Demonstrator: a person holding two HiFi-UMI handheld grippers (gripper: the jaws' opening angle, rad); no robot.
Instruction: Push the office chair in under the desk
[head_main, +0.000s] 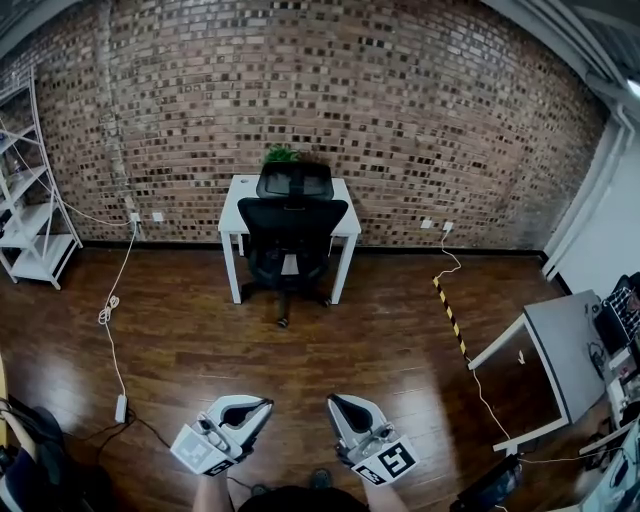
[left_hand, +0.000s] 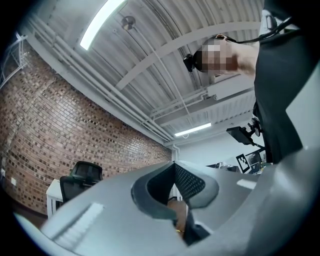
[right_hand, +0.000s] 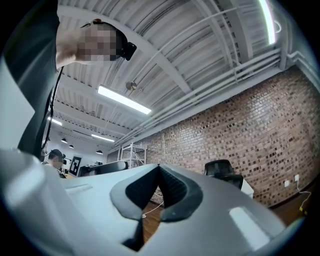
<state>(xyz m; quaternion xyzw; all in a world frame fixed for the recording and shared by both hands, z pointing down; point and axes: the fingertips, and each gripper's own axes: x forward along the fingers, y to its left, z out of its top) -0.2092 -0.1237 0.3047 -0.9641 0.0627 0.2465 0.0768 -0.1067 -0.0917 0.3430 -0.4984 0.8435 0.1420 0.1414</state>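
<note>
- Across the top of my head view I see a rough, matt brick wall (head_main: 400, 120).
- Below it, the wooden floor (head_main: 330, 335) is glossy.
- The desk (head_main: 236, 212) is smooth and white; the office chair (head_main: 290, 232) has a black mesh back.
- The left gripper (head_main: 266, 404) and right gripper (head_main: 334, 401) have matt grey plastic shells.

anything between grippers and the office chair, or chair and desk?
Nothing visible. Bare floor lies between left gripper, right gripper and the office chair; the white cable lies off to the left, the striped strip to the right. Chair sits at the desk front, nothing seen between them.
</note>
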